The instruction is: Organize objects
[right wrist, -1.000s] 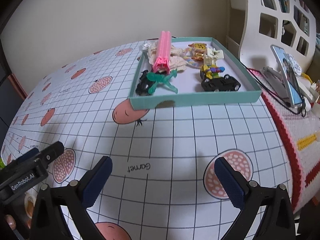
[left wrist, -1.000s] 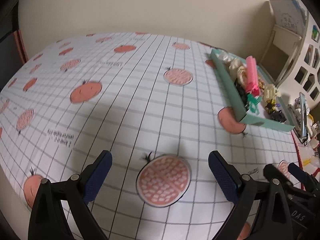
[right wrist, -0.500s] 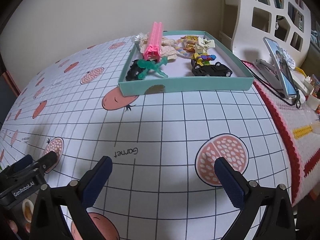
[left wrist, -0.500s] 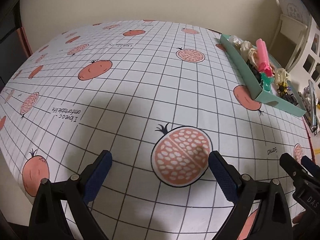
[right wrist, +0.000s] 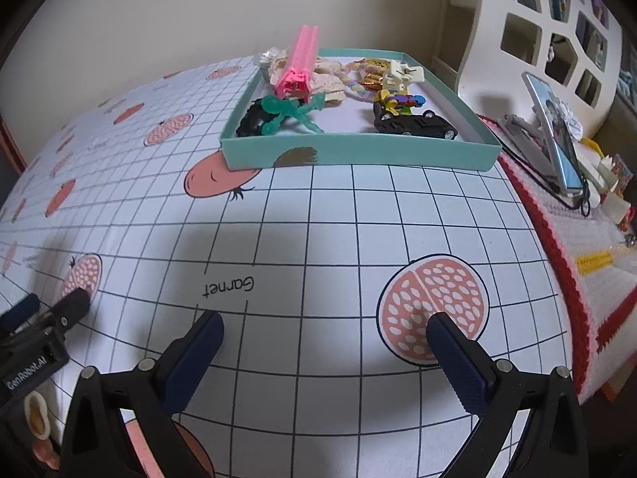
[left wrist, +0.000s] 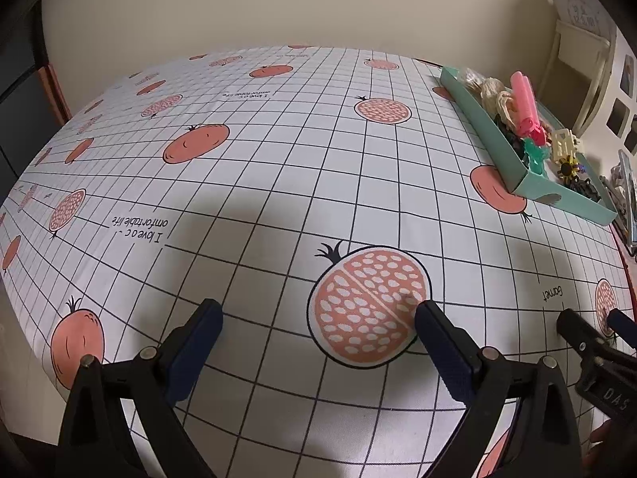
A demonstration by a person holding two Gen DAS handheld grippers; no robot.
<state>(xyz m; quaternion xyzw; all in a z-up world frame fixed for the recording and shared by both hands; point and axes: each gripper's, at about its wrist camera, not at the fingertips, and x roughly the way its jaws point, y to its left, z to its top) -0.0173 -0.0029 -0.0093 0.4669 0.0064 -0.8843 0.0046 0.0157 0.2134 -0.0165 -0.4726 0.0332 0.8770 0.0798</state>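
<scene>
Teal tray (right wrist: 358, 153) now holds every toy; we've backed off, left gripper (left wrist: 318, 318) and right gripper (right wrist: 324, 324) both spread, empty. Looks done.

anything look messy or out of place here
Only the pink clip: it rests tilted on the heap at the far end of the teal tray, poking above the rim. The other toys lie jumbled but inside. Nothing has spilled onto the tablecloth.

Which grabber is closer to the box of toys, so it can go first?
Probably the right gripper: open, facing the teal box. The left gripper, also open, has it off to its right.
</scene>
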